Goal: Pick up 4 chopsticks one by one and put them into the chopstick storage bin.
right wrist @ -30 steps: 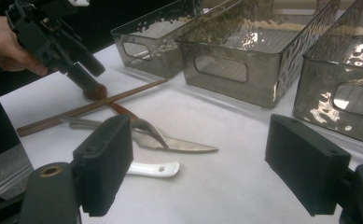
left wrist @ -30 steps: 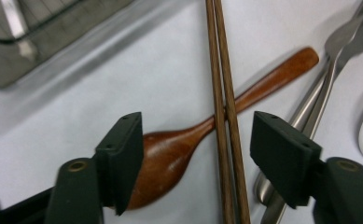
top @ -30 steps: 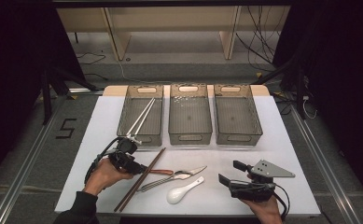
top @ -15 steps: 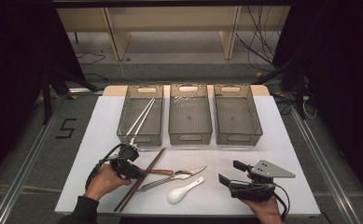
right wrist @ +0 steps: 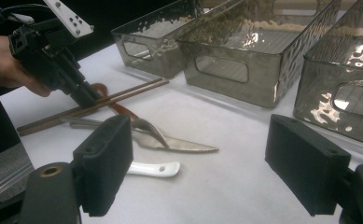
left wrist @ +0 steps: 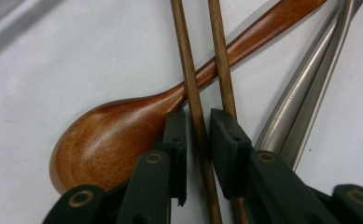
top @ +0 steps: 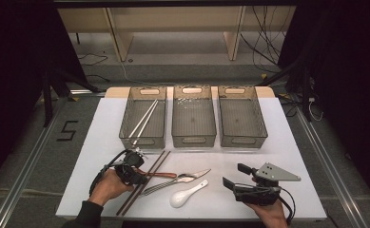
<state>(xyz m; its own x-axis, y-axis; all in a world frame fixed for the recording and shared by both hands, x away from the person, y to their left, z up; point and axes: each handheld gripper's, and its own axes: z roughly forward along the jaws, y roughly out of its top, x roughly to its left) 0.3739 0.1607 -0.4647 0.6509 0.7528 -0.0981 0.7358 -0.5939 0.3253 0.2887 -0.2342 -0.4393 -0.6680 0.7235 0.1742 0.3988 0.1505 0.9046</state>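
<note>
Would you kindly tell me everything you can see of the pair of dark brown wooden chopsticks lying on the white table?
The pair of dark brown wooden chopsticks is two slim, straight sticks with visible grain, lying side by side and slanting across the white table's near left part. They cross over the handle of the reddish-brown wooden spoon. The left tongs have just been closing around one stick; that stick lies between the jaws with narrow gaps at each side, while the second runs under the other jaw.

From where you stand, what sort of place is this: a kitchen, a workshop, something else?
Probably a lab or recording set, not a kitchen: a white table with three clear bins, loose cutlery, cables on the floor, and a person's handheld left gripper.
</note>
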